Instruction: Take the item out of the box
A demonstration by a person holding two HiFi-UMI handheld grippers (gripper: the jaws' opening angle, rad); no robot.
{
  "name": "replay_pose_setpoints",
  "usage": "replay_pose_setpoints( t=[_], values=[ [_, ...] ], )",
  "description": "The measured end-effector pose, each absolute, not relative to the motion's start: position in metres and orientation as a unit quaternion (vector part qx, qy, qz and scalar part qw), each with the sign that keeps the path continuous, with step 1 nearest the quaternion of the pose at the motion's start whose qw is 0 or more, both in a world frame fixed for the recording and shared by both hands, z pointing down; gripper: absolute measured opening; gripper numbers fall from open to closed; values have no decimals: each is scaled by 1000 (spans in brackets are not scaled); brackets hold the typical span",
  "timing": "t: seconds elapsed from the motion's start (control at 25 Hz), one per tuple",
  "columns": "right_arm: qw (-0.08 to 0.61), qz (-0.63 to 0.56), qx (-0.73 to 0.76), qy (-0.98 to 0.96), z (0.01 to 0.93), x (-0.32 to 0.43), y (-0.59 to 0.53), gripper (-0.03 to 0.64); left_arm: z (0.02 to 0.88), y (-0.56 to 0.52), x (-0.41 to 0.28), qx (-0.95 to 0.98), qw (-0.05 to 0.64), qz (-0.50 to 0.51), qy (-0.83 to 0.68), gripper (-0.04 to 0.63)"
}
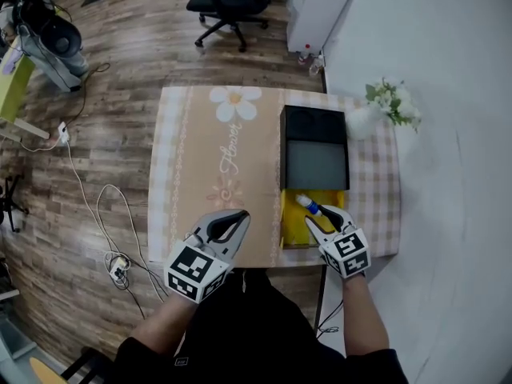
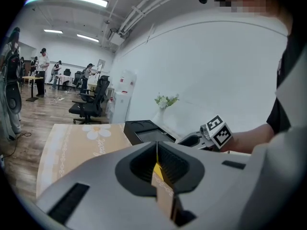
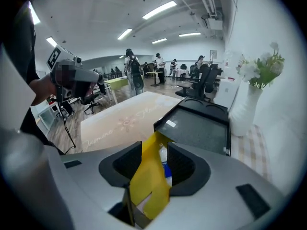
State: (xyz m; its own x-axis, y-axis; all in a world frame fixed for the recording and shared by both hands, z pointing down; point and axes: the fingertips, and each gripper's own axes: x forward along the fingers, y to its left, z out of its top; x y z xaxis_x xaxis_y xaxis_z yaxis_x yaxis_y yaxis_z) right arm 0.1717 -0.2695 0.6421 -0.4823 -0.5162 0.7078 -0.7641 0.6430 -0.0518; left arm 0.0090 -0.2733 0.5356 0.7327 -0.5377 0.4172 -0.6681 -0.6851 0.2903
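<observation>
The rectangular table under a beige flower-printed cloth (image 1: 208, 174) carries a long black box with a grey inner panel (image 1: 314, 125) along its right side. The box's near end is a yellow-lined open compartment (image 1: 290, 224). The task's thing, a small white tube-like item with a blue band (image 1: 308, 205), lies inside that compartment and is not yet lifted. In my judgement the step in hand is the approach for the pick. It is best done by bringing one jaw down on each side of the item's body, clear of the yellow wall, closing only once the pads are level with it, then lifting straight up. The right gripper (image 1: 326, 219) hangs over the compartment with its jaws well apart. Yellow lining and the item show through the gap, but the pads press on nothing. The left gripper (image 1: 238, 217) hovers above the cloth left of the box, jaws together and empty.
</observation>
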Motion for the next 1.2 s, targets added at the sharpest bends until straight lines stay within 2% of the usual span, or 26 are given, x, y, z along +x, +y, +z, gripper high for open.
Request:
replay_pose_setpoints(
  t=[0.56, 0.88, 1.2],
  values=[
    [431, 208, 354, -804, 715, 177, -292, 173, 564, -262, 25, 901, 245, 163, -318, 20],
    [492, 205, 335, -777, 743, 188, -291, 172, 544, -257, 15, 896, 238, 157, -340, 20],
    [478, 207, 337, -784, 738, 185, -294, 144, 525, -256, 0, 893, 218, 150, -364, 20]
  ],
)
